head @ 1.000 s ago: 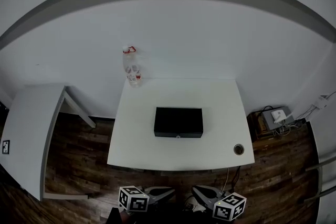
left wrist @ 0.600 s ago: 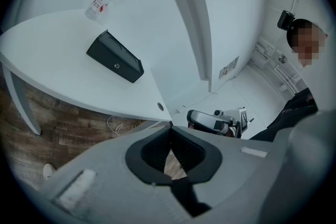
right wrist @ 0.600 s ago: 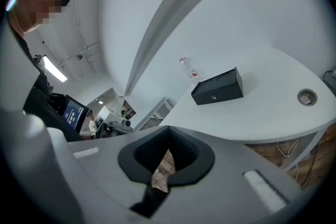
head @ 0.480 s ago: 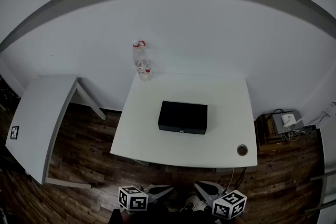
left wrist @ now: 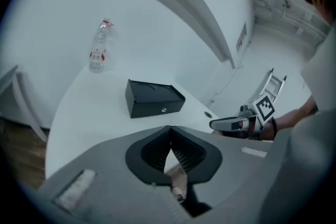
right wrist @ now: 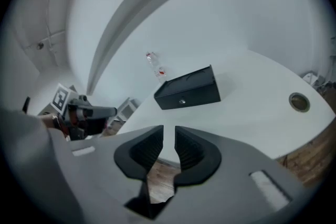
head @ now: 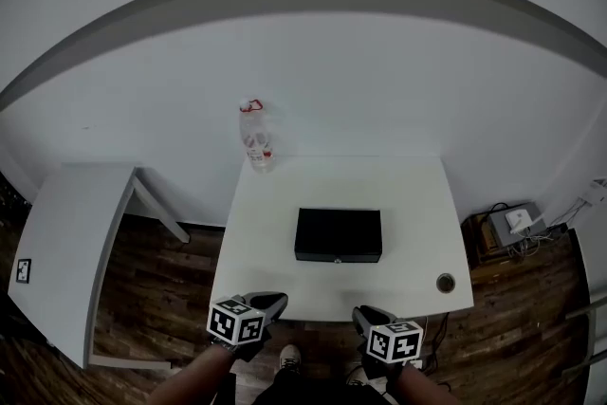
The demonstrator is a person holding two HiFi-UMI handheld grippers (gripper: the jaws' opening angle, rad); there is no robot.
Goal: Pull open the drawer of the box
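Note:
A black box (head: 339,234) lies on the middle of the white table (head: 275,280), its drawer closed, with a small round knob (head: 336,259) on the front face. The box also shows in the left gripper view (left wrist: 153,97) and the right gripper view (right wrist: 188,88). My left gripper (head: 268,303) hovers at the table's near edge, left of the box, jaws shut on nothing (left wrist: 169,140). My right gripper (head: 365,318) hovers at the near edge, right of centre. Its jaws are opening, a narrow gap between them and nothing in it (right wrist: 169,140).
A clear plastic bottle (head: 256,136) with a red cap stands at the table's far left corner. A round cable hole (head: 445,282) sits near the front right corner. A second white table (head: 57,242) stands to the left. Boxes and cables (head: 510,223) lie on the floor at right.
Both grippers have moved up and forward to the table's near edge, and the person's forearms now show. The view has shifted, so table and box sit lower in the frame.

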